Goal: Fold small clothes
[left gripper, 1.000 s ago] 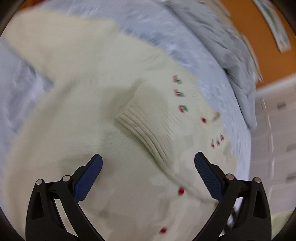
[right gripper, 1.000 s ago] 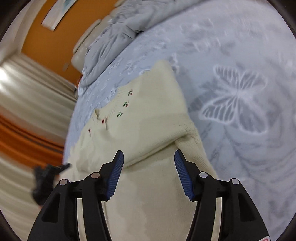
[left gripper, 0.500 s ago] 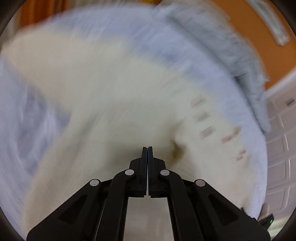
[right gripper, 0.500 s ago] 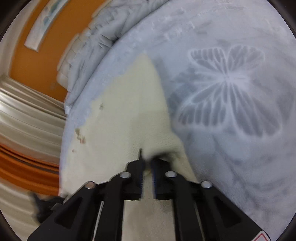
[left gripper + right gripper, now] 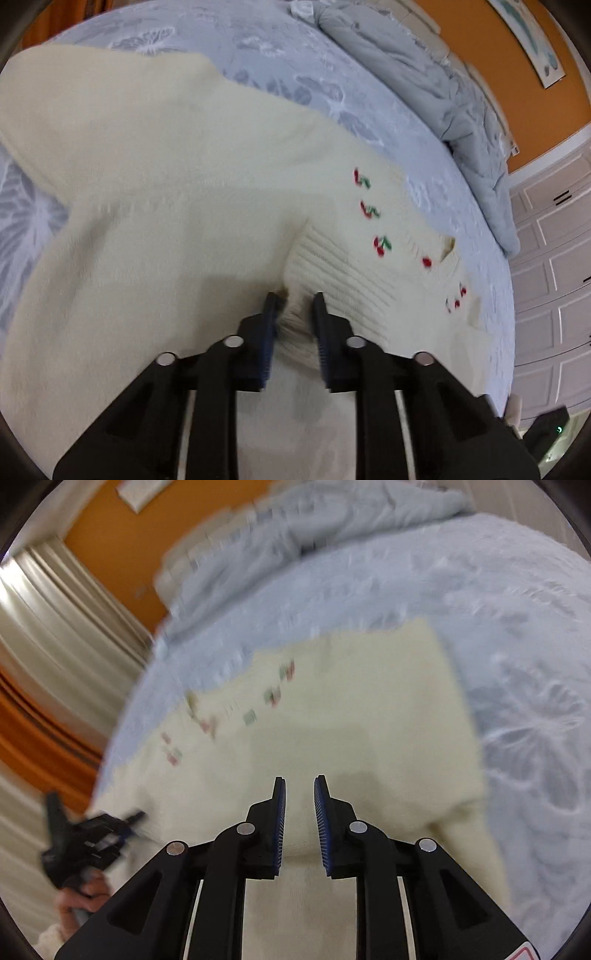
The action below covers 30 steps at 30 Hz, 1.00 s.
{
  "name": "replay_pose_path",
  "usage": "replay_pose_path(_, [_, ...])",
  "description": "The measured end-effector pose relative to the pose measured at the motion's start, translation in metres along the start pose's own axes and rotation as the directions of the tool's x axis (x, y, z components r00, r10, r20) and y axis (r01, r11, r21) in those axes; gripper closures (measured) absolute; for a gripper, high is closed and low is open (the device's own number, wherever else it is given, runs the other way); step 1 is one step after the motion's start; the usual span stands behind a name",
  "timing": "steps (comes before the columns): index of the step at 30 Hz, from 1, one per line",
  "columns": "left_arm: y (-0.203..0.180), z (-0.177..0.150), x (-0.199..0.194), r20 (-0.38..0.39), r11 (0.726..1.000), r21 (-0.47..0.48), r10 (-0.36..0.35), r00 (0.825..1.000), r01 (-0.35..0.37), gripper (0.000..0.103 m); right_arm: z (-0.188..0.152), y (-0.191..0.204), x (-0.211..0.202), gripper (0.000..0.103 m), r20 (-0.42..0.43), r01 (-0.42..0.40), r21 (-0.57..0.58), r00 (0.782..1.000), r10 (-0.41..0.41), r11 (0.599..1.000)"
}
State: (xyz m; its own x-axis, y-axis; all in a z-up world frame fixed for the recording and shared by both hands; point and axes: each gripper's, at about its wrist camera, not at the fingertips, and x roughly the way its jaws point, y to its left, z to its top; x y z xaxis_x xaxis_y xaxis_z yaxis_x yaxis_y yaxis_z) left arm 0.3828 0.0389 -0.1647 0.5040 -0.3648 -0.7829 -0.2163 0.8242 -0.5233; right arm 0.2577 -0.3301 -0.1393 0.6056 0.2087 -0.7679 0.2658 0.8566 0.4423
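One garment: a cream knit sweater (image 5: pixel 155 229) lies spread on the bed (image 5: pixel 280 62), covering most of its near part.
Left gripper (image 5: pixel 294 300): nearest in its own view; its blue pads pinch a bunched bit of the ribbed cuff (image 5: pixel 332 284), knit pressed between them.
Right gripper (image 5: pixel 300 782): jaws opening, a narrow gap between the blue pads (image 5: pixel 280 812); the knit lies under and behind the gap, and I cannot tell whether any fold is caught in it.
Cuff: ribbed, folded inward across the sweater's body, lying on top of it.
Knit: fine and plain on the body, raised ribs on the cuff; soft shadows under both grippers.
Cherries (image 5: pixel 382 245): small red-and-green motifs in a row just beyond the cuff, toward the bed's right side in the left view; blurred in the right view.
Buttons (image 5: pixel 426 262): red dots near the neckline, past the cherries.
Far edge of sweater: straight in the right view, ending well short of the bed's far end.
Sleeve (image 5: pixel 469 834): one runs off along the near right in the right view, over the bedspread.
Bedspread: pale blue-grey with white butterfly prints.
Duvet (image 5: pixel 443 96): grey, crumpled along the bed's far edge.
Wall (image 5: pixel 498 44): orange, behind the duvet.
Person's hand (image 5: pixel 79 904): at the lower left of the right view, holding the other gripper.
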Motion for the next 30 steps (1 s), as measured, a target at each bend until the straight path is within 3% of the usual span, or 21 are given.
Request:
replay_pose_path(1, [0.004,0.003,-0.004,0.008,1.000,-0.021,-0.019,1.000,0.019,0.092,-0.002,0.005,0.003,0.085,-0.012,-0.002,0.005,1.000,0.003,1.000])
replay_pose_path(3, [0.011,0.009,-0.010,0.035,0.999,-0.030,-0.010,0.999,0.011,0.093,-0.007,0.024,-0.008,0.085,0.072,-0.074,-0.029,0.995,0.076,0.997])
replay_pose_path(4, [0.014,0.009,-0.004,0.020,1.000,-0.004,0.012,1.000,-0.012,0.093,-0.013,0.030,-0.009,0.083,0.095,-0.050,-0.072,0.994,0.056,0.996])
replay_pose_path(5, [0.017,0.005,0.001,0.013,1.000,0.014,0.014,1.000,-0.014,0.093,-0.018,0.035,0.009,0.077,0.050,0.028,-0.122,0.999,-0.022,0.992])
replay_pose_path(6, [0.018,0.003,-0.001,0.026,0.999,0.036,0.002,1.000,-0.003,0.093,-0.025,0.033,0.036,0.080,-0.044,0.064,-0.145,0.996,-0.071,0.987])
replay_pose_path(7, [0.016,0.002,-0.004,0.027,0.999,0.047,0.004,1.000,-0.005,0.092,-0.029,0.037,0.028,0.081,0.027,0.072,-0.166,0.997,-0.068,0.983])
replay_pose_path(9, [0.018,0.002,-0.015,0.019,0.999,0.034,-0.017,1.000,0.016,0.089,-0.025,0.048,0.023,0.075,-0.001,0.098,-0.169,0.995,-0.099,0.981])
replay_pose_path(11, [0.028,0.003,-0.032,0.039,0.998,0.009,-0.068,0.997,0.068,0.087,-0.028,0.054,0.004,0.065,0.017,0.056,-0.117,0.998,-0.055,0.991])
replay_pose_path(12, [0.039,0.002,-0.049,0.077,0.997,-0.007,-0.081,0.994,0.082,0.074,-0.036,0.058,-0.006,0.053,0.028,0.033,-0.114,0.999,-0.030,0.993])
replay_pose_path(13, [0.050,0.003,-0.060,0.109,0.997,-0.021,-0.077,0.991,0.080,0.064,-0.044,0.060,-0.011,0.048,0.033,0.038,-0.133,0.999,-0.034,0.990])
replay_pose_path(14, [0.071,0.007,-0.078,0.157,0.997,-0.055,-0.046,0.987,0.055,0.047,-0.060,0.061,-0.018,0.043,0.054,0.078,-0.181,0.996,-0.070,0.980])
replay_pose_path(16, [0.105,0.018,-0.099,0.210,0.991,-0.132,0.016,0.978,0.012,0.031,-0.097,0.059,-0.020,0.039,0.088,0.166,-0.277,0.985,-0.147,0.946])
replay_pose_path(18, [0.150,0.041,-0.114,0.216,0.972,-0.230,0.097,0.971,-0.046,0.018,-0.129,0.048,-0.016,0.033,0.101,0.190,-0.316,0.981,-0.166,0.930])
replay_pose_path(20, [0.191,0.066,-0.123,0.214,0.943,-0.322,0.157,0.964,-0.082,0.017,-0.129,0.050,-0.014,0.021,0.122,0.192,-0.330,0.980,-0.160,0.924])
replay_pose_path(23, [0.252,0.103,-0.135,0.247,0.865,-0.496,0.218,0.944,-0.070,0.017,-0.125,0.048,0.000,0.012,0.089,0.170,-0.342,0.985,-0.148,0.924])
replay_pose_path(24, [0.273,0.117,-0.140,0.266,0.818,-0.573,0.237,0.934,-0.045,0.017,-0.125,0.047,0.001,0.011,0.088,0.169,-0.346,0.985,-0.148,0.923])
replay_pose_path(26, [0.288,0.131,-0.142,0.282,0.768,-0.640,0.261,0.923,-0.022,0.022,-0.123,0.050,0.006,0.011,0.098,0.187,-0.360,0.982,-0.162,0.914])
replay_pose_path(27, [0.288,0.142,-0.139,0.262,0.753,-0.656,0.286,0.922,-0.047,0.042,-0.127,0.051,0.002,0.010,0.103,0.194,-0.364,0.981,-0.168,0.911])
replay_pose_path(28, [0.284,0.153,-0.134,0.231,0.766,-0.637,0.303,0.925,-0.091,0.061,-0.128,0.051,0.002,0.010,0.107,0.202,-0.369,0.979,-0.174,0.907])
replay_pose_path(29, [0.278,0.162,-0.127,0.195,0.785,-0.608,0.298,0.934,-0.123,0.097,-0.129,0.050,0.001,0.010,0.109,0.203,-0.370,0.979,-0.175,0.907])
replay_pose_path(30, [0.265,0.170,-0.122,0.167,0.804,-0.571,0.312,0.935,-0.166,0.095,-0.136,0.051,-0.004,0.009,0.110,0.200,-0.368,0.979,-0.171,0.908])
